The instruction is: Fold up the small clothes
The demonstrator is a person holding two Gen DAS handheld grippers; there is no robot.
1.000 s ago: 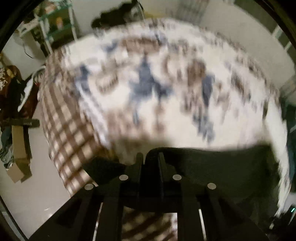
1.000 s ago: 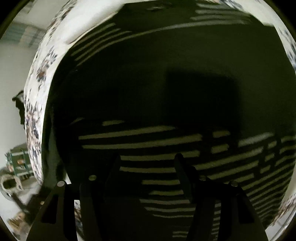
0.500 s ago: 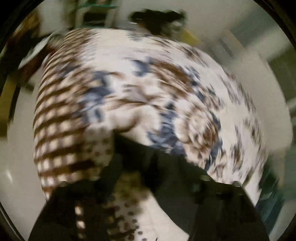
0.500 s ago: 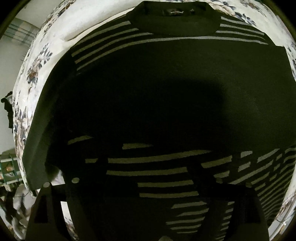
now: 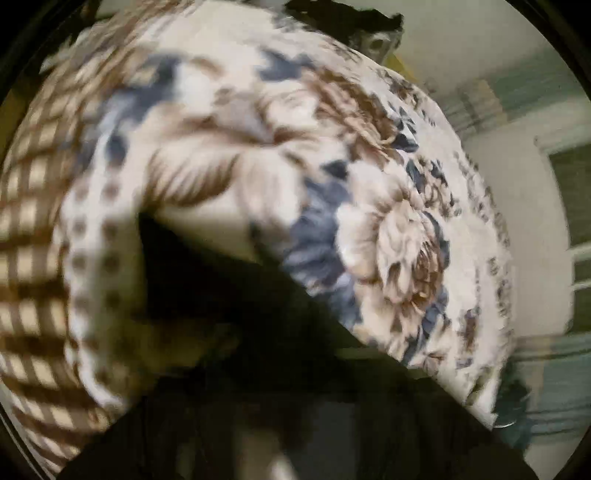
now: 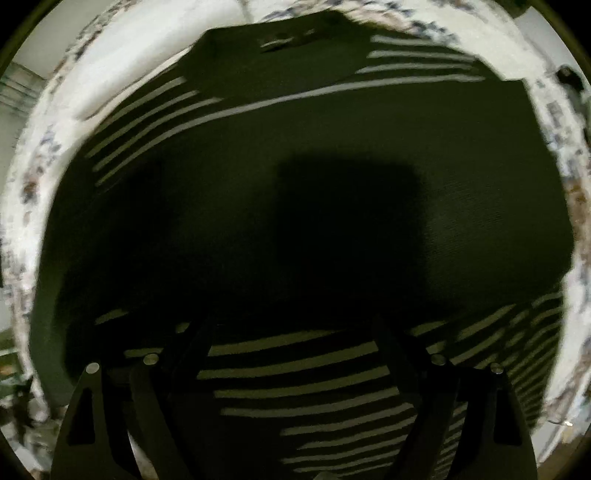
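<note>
A black sweater with pale stripes [image 6: 332, 155] lies spread on the floral cloth of the table [image 6: 33, 206] and fills the right wrist view, its collar at the far edge. My right gripper [image 6: 291, 332] hovers over the striped lower part with its fingers [image 6: 391, 347] wide apart and nothing between them. In the left wrist view a corner of the black sweater [image 5: 207, 280] lies over the floral cloth [image 5: 406, 240]. That view is blurred and dark at the bottom, so the left gripper's fingers are not distinguishable.
The table's checked brown skirt [image 5: 29, 258] hangs at the left. A dark heap [image 5: 343, 18] lies beyond the far edge. White walls and a window frame [image 5: 569, 206] stand to the right.
My right gripper has opened wide and shifted over the sweater. The left gripper swung round fast; the sweater corner it held a second ago now lies farther out in a blurred view.
</note>
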